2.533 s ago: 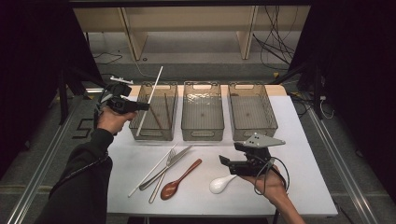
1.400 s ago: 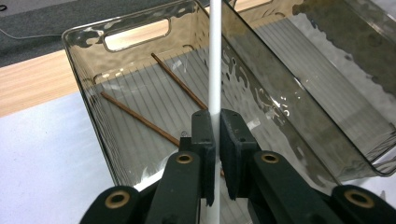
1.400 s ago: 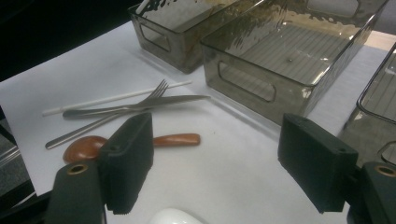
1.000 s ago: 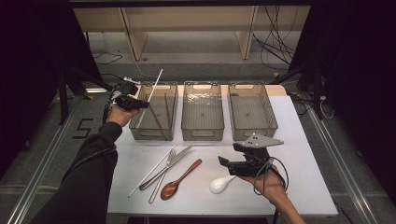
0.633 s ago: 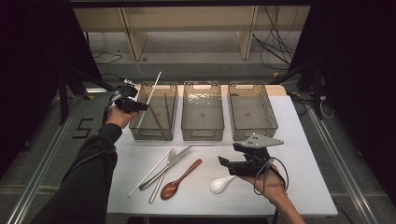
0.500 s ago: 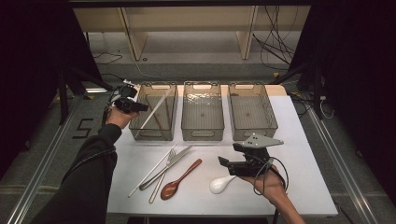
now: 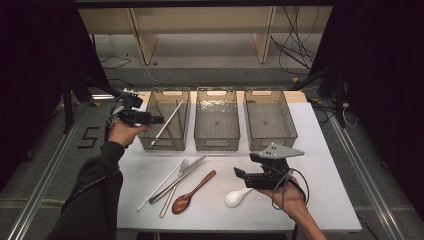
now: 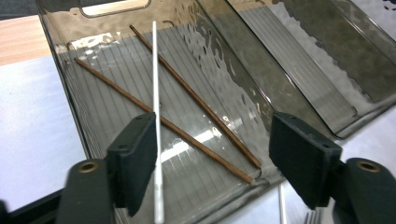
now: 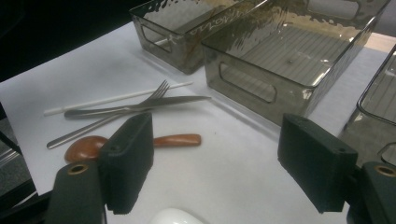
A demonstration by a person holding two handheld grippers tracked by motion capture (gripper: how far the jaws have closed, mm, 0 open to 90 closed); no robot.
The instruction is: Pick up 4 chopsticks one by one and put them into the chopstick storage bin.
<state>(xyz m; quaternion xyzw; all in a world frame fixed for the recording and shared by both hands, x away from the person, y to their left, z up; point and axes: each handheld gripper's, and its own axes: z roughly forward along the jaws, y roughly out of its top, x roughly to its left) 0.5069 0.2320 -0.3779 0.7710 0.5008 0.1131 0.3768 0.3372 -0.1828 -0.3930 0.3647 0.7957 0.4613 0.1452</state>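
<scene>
- While my left gripper [image 7: 159,119] has just spread its jaws, the white chopstick [image 7: 167,123] leans in the left bin [image 7: 145,143] — nothing pinched.
- My right gripper [image 7: 239,175] is spread too — the white spoon [image 7: 236,198] lies just below it.

Both claws are chunky black plastic units. The right claw [image 7: 239,173] carries a flat grey three-cornered plate on top, at about 12 o'clock from its body, and a thin black cable loops out toward 4 o'clock around the right hand [image 7: 289,197]. The left claw [image 7: 159,119] has pale cabling bunched at its back end, around 10 o'clock. Up close, each jaw is a thick matte black rectangular pad with slightly rounded corners, mounted on a black arm with a brass-coloured ringed hole. The left arm wears a dark long sleeve [image 7: 95,190] down to the wrist.
</scene>
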